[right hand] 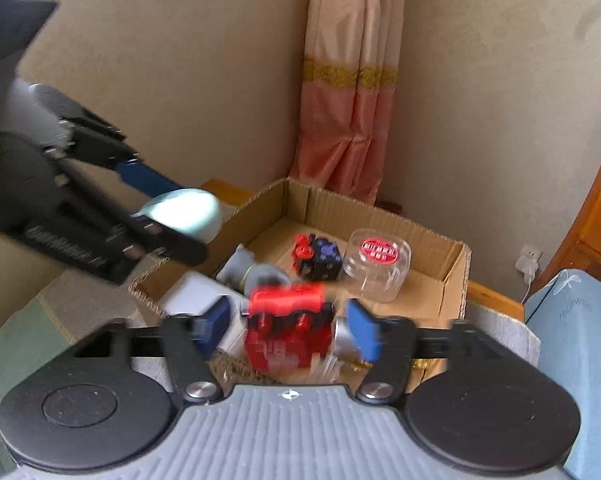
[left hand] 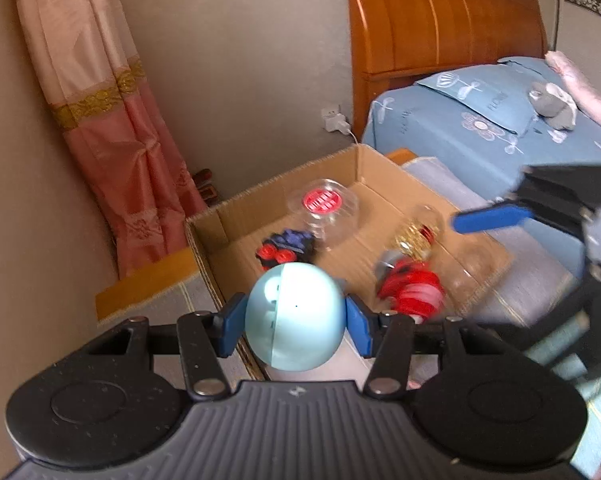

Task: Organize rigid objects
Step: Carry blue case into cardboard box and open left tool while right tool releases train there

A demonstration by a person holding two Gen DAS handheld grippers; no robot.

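Observation:
My left gripper (left hand: 295,320) is shut on a pale blue ball (left hand: 294,316) and holds it above the near edge of a cardboard box (left hand: 208,226). The same ball shows in the right wrist view (right hand: 188,210), held at the left. My right gripper (right hand: 288,326) is open, its blue pads apart on either side of a red toy block (right hand: 288,326) that lies blurred below them in the box (right hand: 456,276). In the box are also a black, blue and red cube (right hand: 314,256) and a clear jar with a red lid (right hand: 376,264).
The box stands on a grey mat over a low wooden stand. A bed with a blue sheet (left hand: 492,128) and wooden headboard (left hand: 440,20) is to the right. A pink curtain (left hand: 100,100) hangs at the back left. A white charger (left hand: 334,120) is plugged into the wall.

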